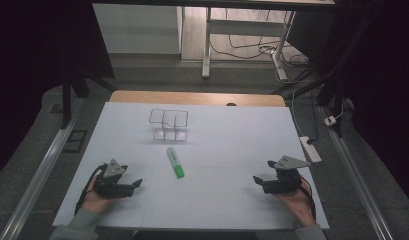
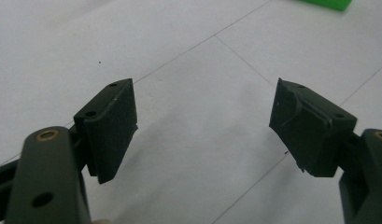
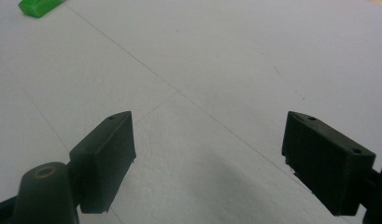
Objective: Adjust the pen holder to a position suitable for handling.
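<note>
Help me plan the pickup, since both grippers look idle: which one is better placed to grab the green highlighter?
Left. The left gripper sits nearer the green highlighter than the right gripper does, its open jaws pointing toward the middle of the table. Both are empty.

The table point(image 1: 232, 125) carries a matt white sheet with fine seam lines; a wooden edge shows at its far side. The highlighter point(image 1: 175, 162) is glossy green plastic. The organiser point(image 1: 168, 125) is clear plastic. Both gripper pads point(image 2: 111, 128) are matt black, with slightly rough edges.
</note>
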A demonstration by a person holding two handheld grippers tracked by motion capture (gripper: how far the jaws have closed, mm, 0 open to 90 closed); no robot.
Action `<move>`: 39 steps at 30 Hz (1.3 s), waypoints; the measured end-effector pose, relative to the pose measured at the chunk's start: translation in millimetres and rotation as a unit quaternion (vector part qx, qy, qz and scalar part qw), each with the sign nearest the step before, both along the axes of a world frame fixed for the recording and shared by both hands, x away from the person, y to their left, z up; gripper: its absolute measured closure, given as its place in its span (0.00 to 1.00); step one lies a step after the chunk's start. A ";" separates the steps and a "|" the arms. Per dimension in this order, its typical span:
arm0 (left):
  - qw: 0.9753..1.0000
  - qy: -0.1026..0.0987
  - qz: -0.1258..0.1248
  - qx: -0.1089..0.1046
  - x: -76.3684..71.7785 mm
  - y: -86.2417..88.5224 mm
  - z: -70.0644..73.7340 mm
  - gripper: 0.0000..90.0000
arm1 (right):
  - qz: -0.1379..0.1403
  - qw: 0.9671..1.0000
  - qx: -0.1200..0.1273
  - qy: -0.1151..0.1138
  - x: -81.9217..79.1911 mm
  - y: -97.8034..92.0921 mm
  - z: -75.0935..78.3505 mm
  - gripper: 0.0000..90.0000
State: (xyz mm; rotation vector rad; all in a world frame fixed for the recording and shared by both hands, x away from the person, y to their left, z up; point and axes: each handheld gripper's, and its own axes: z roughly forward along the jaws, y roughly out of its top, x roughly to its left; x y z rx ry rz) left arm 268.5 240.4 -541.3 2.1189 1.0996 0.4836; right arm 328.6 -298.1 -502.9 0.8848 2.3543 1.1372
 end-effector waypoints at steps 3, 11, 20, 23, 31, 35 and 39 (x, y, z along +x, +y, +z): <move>1.000 0.001 0.001 0.001 0.1 1.1 -0.5 0.25 | -0.003 1.000 -0.004 0.003 0.6 -0.1 -0.9 0.19; 1.000 -0.003 0.006 0.001 2.3 1.7 1.1 0.26 | -0.005 1.000 0.016 0.017 2.0 -1.6 -0.6 0.18; 1.000 -0.005 0.008 0.002 4.1 3.1 2.3 0.26 | -0.010 1.000 0.006 0.023 4.4 -3.3 -4.6 0.18; 1.000 -0.006 0.010 0.000 3.7 4.2 3.3 0.26 | -0.014 1.000 0.003 0.023 4.5 -3.6 -4.6 0.18; 1.000 -0.002 0.021 -0.010 7.9 7.5 5.9 0.27 | -0.014 1.000 0.007 0.022 3.9 -2.4 -3.7 0.19; 0.999 0.002 0.028 -0.017 14.0 11.1 10.7 0.27 | -0.014 1.000 0.012 0.019 3.3 -3.3 -1.9 0.19; 0.999 0.001 0.035 -0.020 23.7 14.0 17.9 0.27 | -0.015 1.000 0.009 0.017 2.7 -3.3 -1.5 0.19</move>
